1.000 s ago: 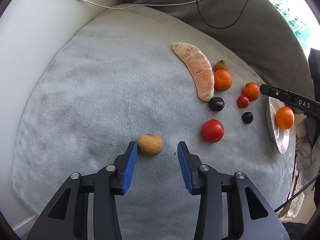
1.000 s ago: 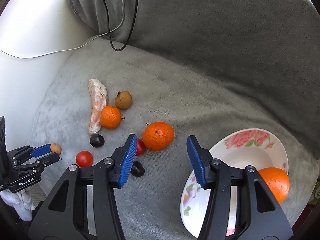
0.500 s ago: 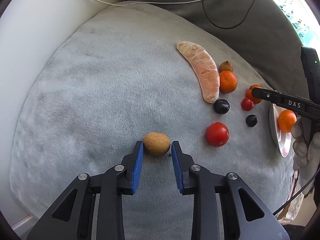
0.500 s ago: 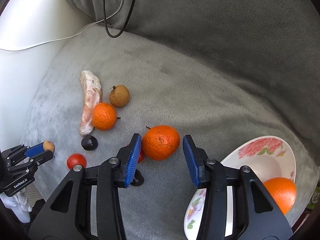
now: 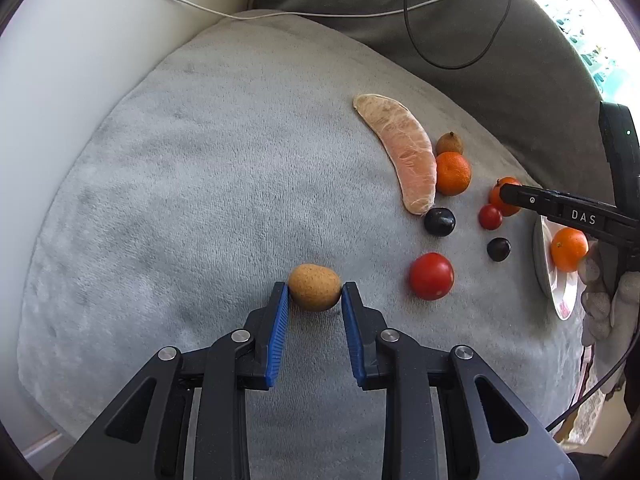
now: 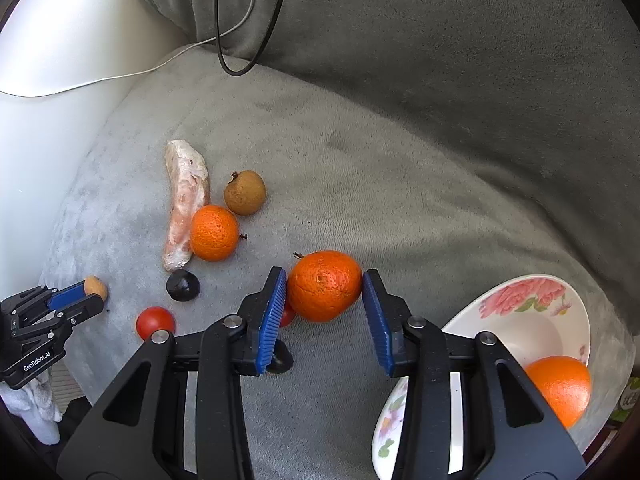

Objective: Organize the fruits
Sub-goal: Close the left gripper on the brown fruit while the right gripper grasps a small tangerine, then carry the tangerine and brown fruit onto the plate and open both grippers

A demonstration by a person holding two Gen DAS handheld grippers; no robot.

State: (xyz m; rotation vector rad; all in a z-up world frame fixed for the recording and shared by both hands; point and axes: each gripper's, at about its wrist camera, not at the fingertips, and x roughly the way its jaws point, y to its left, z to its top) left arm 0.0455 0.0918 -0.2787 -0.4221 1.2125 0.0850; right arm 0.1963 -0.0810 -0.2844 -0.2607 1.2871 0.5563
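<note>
Change, left: a second ago the left gripper stood wide with the brown fruit ahead of its left finger; now the blue pads press both sides of it.
Change, right: the right gripper has come forward around the large tangerine, which earlier lay ahead of its tips.
Left gripper: clamped on the brown fruit, which rests on the grey plush cover.
Right gripper: jaws closing, both ribbed pads touching the tangerine's sides.
Shapes: the brown fruit is oval and matte; the tangerine has dimpled, dented skin.
Right of the right gripper: floral bowl holding a smooth orange.
</note>
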